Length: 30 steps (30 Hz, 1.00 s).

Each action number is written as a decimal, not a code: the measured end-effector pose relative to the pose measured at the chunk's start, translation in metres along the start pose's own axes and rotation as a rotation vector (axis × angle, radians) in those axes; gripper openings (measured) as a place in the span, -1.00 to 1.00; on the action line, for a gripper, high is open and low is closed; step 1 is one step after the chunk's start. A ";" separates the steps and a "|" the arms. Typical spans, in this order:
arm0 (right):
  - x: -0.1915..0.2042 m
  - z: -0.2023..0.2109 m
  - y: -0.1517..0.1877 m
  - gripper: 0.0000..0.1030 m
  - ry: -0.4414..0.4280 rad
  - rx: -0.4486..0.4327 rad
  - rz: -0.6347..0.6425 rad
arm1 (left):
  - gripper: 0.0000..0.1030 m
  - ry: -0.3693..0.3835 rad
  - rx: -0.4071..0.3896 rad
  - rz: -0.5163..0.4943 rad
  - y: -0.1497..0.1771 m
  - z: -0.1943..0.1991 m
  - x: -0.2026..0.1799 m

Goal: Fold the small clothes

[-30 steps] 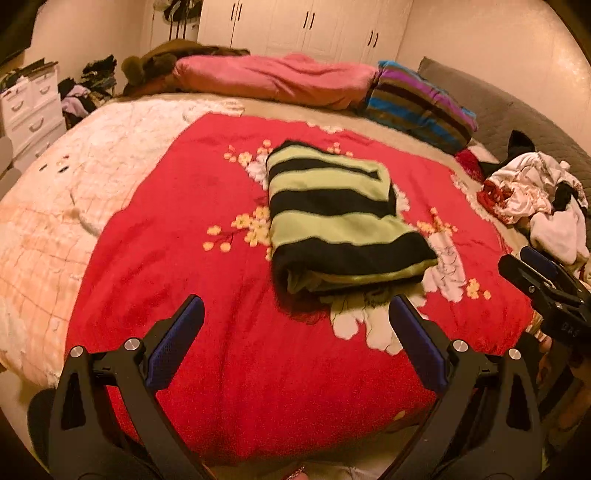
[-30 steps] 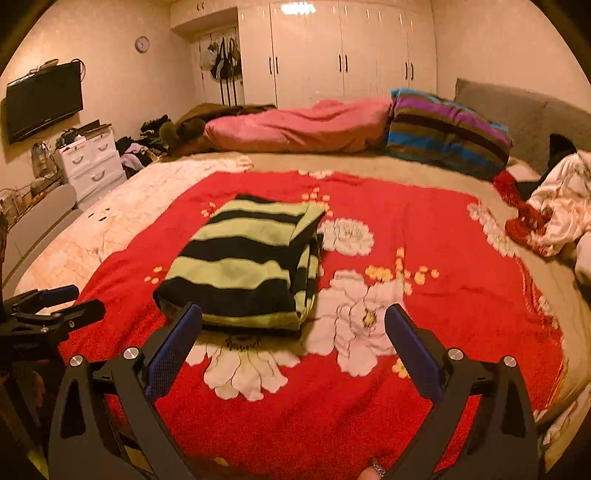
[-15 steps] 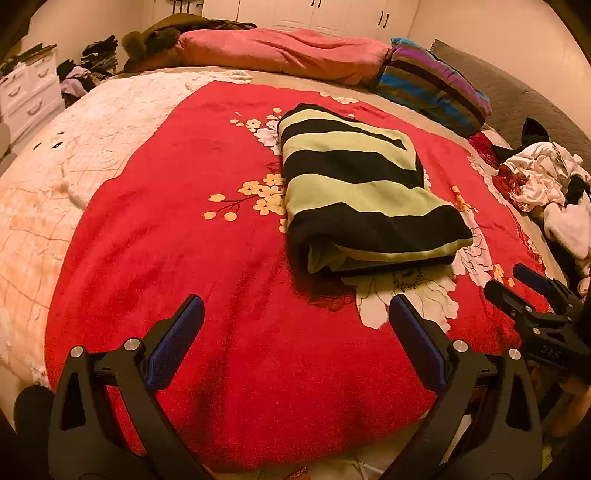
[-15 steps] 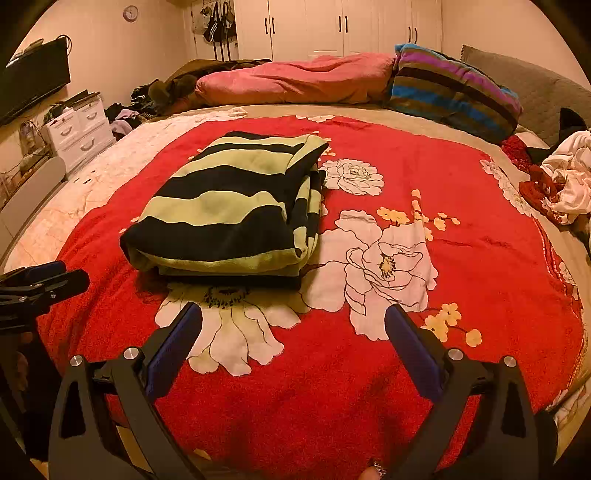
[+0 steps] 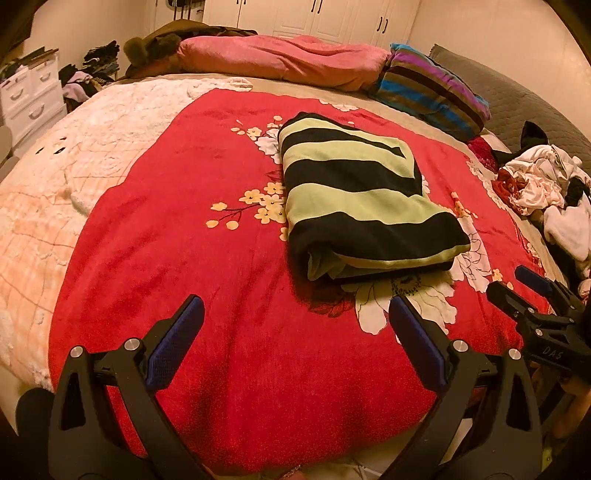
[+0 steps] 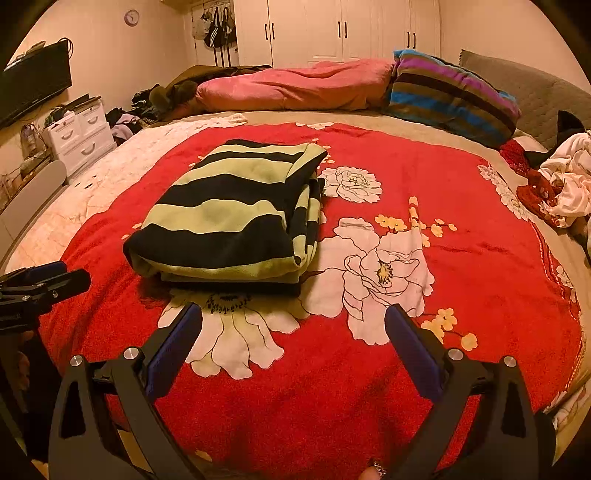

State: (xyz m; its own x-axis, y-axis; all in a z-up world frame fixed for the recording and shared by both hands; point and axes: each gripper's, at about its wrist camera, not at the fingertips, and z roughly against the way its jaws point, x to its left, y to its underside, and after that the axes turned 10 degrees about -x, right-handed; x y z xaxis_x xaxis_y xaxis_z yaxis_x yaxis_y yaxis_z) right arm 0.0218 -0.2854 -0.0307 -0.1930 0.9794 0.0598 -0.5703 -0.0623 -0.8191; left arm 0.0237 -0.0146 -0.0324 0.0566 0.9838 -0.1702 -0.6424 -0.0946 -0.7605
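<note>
1. Green-and-black striped garment point(image 5: 364, 201) lies folded into a thick rectangle on the red floral blanket point(image 5: 207, 258), centre-right of the left wrist view, centre-left of the right wrist view point(image 6: 236, 218).
2. Long axis runs away from the cams, tilted a bit toward upper left in the left wrist view; stripes go across it. Rolled fold edge faces the cams, layered edges on the frame-right side in the right wrist view.
3. Left gripper point(image 5: 295, 325): jaws spread wide, nothing between them, above blanket short of garment's near edge.
4. Right gripper point(image 6: 293, 332): also spread wide, holding nothing, over the white flower print point(image 6: 373, 266).
5. Bed: pink duvet point(image 6: 295, 88) and striped pillow point(image 6: 450, 92) along the far edge, heap of clothes point(image 5: 543, 184) at frame right.
6. Room: white wardrobes point(image 6: 340, 29) at back, white drawers point(image 6: 79, 136) and a TV point(image 6: 35, 86) at frame left.
</note>
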 end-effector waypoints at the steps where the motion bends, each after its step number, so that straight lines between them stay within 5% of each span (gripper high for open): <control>1: 0.000 0.000 0.000 0.92 0.000 -0.001 0.000 | 0.82 -0.001 -0.001 0.000 0.000 0.000 0.000; 30: -0.006 -0.003 0.002 0.92 0.004 0.013 0.002 | 0.82 -0.041 -0.005 -0.016 -0.001 0.003 -0.007</control>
State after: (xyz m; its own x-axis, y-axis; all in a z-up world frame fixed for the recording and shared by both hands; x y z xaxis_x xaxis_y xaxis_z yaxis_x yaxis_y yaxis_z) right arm 0.0240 -0.2905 -0.0338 -0.1910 0.9800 0.0558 -0.5800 -0.0668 -0.8119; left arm 0.0215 -0.0205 -0.0288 0.0349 0.9906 -0.1322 -0.6379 -0.0797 -0.7660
